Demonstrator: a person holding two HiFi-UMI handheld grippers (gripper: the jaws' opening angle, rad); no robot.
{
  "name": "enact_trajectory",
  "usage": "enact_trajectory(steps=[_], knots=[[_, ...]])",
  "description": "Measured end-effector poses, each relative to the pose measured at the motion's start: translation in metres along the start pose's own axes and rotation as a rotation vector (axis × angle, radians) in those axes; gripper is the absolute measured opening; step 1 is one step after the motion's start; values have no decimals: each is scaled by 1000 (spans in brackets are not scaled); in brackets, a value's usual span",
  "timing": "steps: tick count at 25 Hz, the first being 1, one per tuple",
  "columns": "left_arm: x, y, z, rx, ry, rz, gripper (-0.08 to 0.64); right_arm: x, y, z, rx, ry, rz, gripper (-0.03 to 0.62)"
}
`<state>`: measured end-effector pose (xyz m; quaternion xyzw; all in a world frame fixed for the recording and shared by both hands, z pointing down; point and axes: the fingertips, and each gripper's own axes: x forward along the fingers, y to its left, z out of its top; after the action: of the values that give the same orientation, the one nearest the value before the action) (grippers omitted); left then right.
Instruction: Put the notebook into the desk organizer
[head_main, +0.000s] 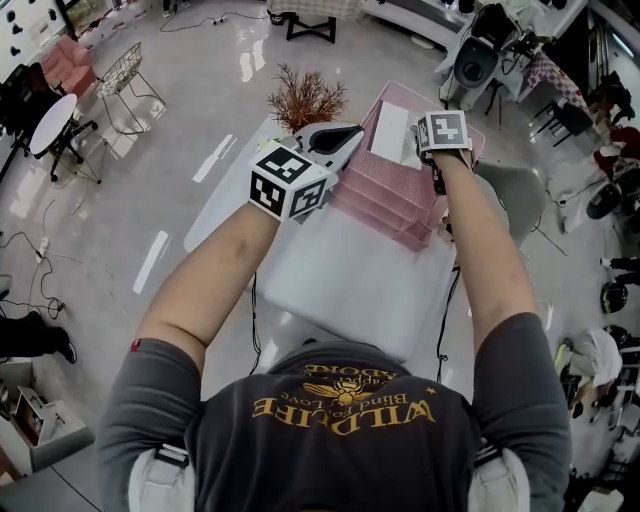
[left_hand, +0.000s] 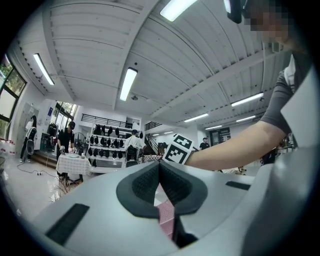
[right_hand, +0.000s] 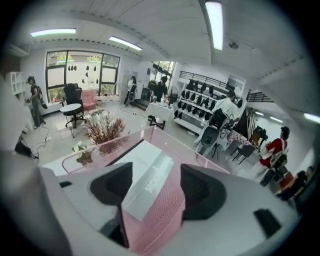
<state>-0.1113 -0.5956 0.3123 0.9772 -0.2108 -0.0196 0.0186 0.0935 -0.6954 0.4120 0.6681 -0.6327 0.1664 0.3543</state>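
A pink mesh desk organizer (head_main: 385, 195) with stepped tiers stands at the far end of the white table (head_main: 340, 285). The white notebook (head_main: 390, 133) with a grey band sits in its rear compartment. My right gripper (head_main: 428, 155) hovers over the organizer's right side, tilted down. In the right gripper view its jaws stand open, with the notebook (right_hand: 147, 177) and pink mesh (right_hand: 162, 210) seen between them, and the pads are clear of the notebook. My left gripper (head_main: 340, 138) lies level at the organizer's left edge. Its pads (left_hand: 172, 185) meet at the tips, with pink mesh (left_hand: 166, 217) showing below through the gap.
A dried reddish plant (head_main: 305, 95) stands at the table's far left corner, close to my left gripper, and also shows in the right gripper view as the plant (right_hand: 102, 127). A wire chair (head_main: 125, 75) and a small round table (head_main: 52, 125) stand on the floor at left.
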Motion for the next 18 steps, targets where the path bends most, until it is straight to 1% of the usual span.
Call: enact_trajectory(steps=[5,9,12,16,18], knots=[[-1,-16,9,1,-19,-4,0,-40,6,11,62,-120,118,284],[1,-34,14,8,-24,-2,0,-79,6,11,94,-228,247,284],[3,-51,18,11,-24,16,0,-116,-4,4,110,-316,339,282],[7,-81,19,18,-17,58,0,-165,-34,-11,128,-443,450,226],[8,-98,14,17,-7,85,0,-186,-49,-24,110,-498,494,190]])
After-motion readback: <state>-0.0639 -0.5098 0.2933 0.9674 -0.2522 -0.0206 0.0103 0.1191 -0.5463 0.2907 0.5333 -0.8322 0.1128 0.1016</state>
